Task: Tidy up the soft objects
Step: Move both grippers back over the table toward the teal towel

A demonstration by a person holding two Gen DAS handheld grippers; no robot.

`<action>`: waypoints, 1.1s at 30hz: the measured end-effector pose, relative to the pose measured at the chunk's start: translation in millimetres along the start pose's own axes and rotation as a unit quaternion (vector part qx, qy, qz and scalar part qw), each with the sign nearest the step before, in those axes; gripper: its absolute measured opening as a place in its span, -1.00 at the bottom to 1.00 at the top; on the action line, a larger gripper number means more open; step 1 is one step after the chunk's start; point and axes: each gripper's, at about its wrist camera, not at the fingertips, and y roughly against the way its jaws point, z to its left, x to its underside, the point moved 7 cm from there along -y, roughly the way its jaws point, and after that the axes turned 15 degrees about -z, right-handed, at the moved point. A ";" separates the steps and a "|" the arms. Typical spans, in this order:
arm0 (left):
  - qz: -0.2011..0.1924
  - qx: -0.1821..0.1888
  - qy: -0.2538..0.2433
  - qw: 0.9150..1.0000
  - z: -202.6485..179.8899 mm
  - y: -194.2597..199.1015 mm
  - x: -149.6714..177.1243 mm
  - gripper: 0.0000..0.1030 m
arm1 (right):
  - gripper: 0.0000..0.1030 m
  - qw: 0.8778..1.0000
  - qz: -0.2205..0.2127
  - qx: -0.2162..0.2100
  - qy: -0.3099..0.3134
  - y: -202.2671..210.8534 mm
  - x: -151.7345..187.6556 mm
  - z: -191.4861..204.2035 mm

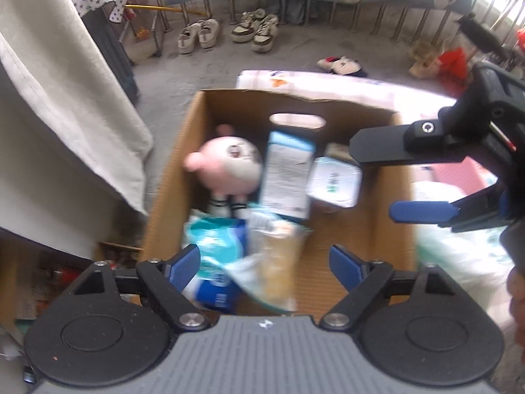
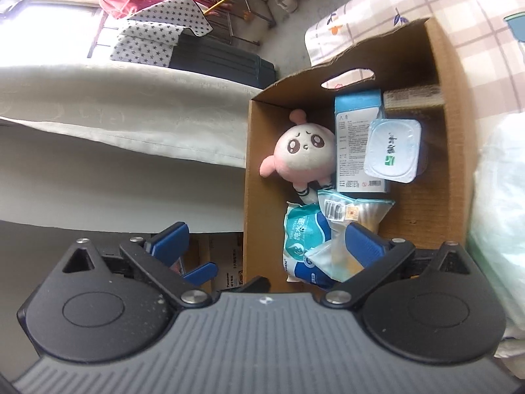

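Observation:
An open cardboard box [image 1: 170, 177] [image 2: 249, 164] holds a pink plush doll [image 1: 226, 167] [image 2: 305, 157], a blue carton [image 1: 285, 177] [image 2: 354, 144], a white sealed tub [image 1: 334, 180] [image 2: 393, 151], a blue wipes pack [image 1: 216, 246] [image 2: 302, 233] and a clear bag [image 1: 279, 256] [image 2: 357, 211]. My left gripper [image 1: 265, 262] hangs open above the box's near end, its pads touching nothing. My right gripper [image 2: 267, 246] [image 1: 387, 180] is wide open over the box's right side with nothing between its fingers.
A cream cloth [image 1: 65, 98] drapes beside the box on the left. A checked sheet [image 2: 475, 10] lies behind it and a pale green bag [image 2: 498, 197] on its right. Shoes [image 1: 226, 31] and plush slippers [image 1: 343, 65] sit on the floor beyond.

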 end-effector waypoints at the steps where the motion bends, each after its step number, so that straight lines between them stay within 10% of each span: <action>1: -0.001 0.003 0.005 1.000 -7.7 2.3 1.1 0.73 | 0.98 1.000 -0.002 -0.002 0.003 7.8 -1.2 -1.0; 16: -0.035 0.023 -0.001 0.999 -156.9 41.4 -8.6 0.75 | 0.98 0.997 -0.035 -0.068 -0.007 142.7 -42.6 -51.0; 33: -0.045 0.079 -0.070 0.993 -410.8 14.0 8.4 0.71 | 0.98 0.996 -0.076 0.032 -0.034 320.2 -142.3 -245.9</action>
